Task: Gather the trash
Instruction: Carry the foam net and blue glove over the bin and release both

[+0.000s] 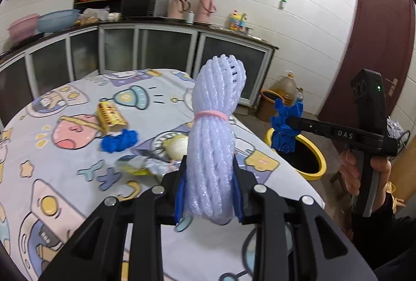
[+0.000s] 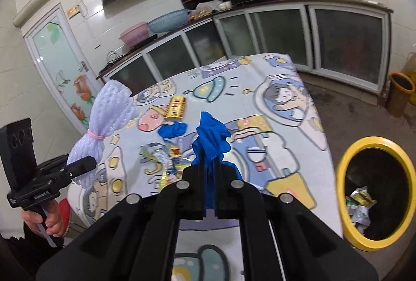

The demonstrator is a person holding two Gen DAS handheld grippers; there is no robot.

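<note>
Left gripper (image 1: pixel 210 192) pinches banded foam netting (image 1: pixel 217 122) upright; right gripper (image 2: pixel 210 177) clamps blue glove (image 2: pixel 212 135), both clear of table (image 2: pixel 293 104). At four o'clock, yellow bin (image 2: pixel 343 158) gapes, ready. More litter lies beyond: second glove (image 2: pixel 173 130), gold wrapper (image 2: pixel 176 106).

Open floor between table edge (image 2: pixel 322 148) and yellow-rimmed bin (image 2: pixel 345 169).

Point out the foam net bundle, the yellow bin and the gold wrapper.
foam net bundle (image 1: pixel 212 151): left wrist view, middle of the bundle below its pink band.
yellow bin (image 2: pixel 345 166): right wrist view, left rim.
gold wrapper (image 1: pixel 110 113): left wrist view, centre.
</note>
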